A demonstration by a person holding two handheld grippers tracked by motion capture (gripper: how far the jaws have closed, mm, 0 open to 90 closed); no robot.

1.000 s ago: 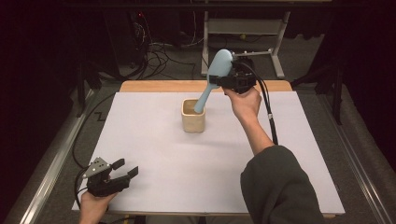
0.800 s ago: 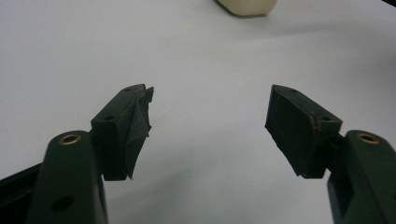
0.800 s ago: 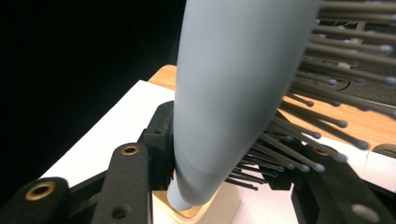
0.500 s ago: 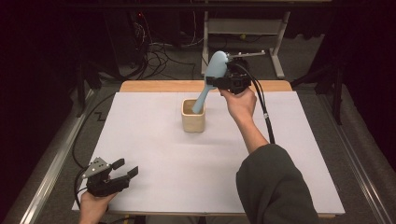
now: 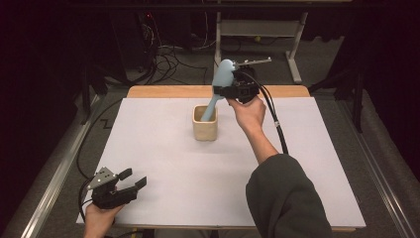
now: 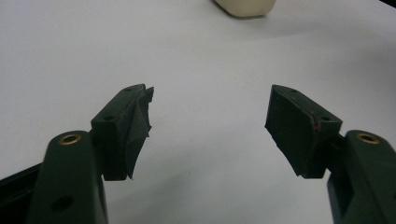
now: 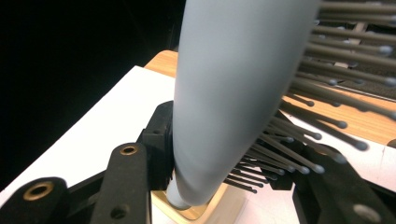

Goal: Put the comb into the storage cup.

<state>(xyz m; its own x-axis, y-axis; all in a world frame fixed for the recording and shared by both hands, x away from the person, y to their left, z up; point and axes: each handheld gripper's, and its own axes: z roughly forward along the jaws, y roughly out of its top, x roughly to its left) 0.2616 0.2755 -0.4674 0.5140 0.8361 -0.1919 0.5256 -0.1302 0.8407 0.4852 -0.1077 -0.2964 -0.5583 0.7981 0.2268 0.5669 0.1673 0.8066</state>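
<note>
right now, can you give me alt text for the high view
The right gripper holds a pale blue plastic hairbrush tilted, handle down in a square beige cup on a white table. The left gripper rests open at the near left corner.

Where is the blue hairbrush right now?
In the high view the blue hairbrush leans handle-down in the wooden cup near the table's far edge, clamped by the right gripper.

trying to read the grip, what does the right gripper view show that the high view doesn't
Right gripper view alone: the thin grey bristles with ball tips of the pale blue plastic hairbrush, pressed between the right claw's black jaws. High view alone: the left claw, open, low at the white table's near left edge, and the person's dark sleeve. Both: the brush handle's end dipping into the cream square wooden holder.
</note>
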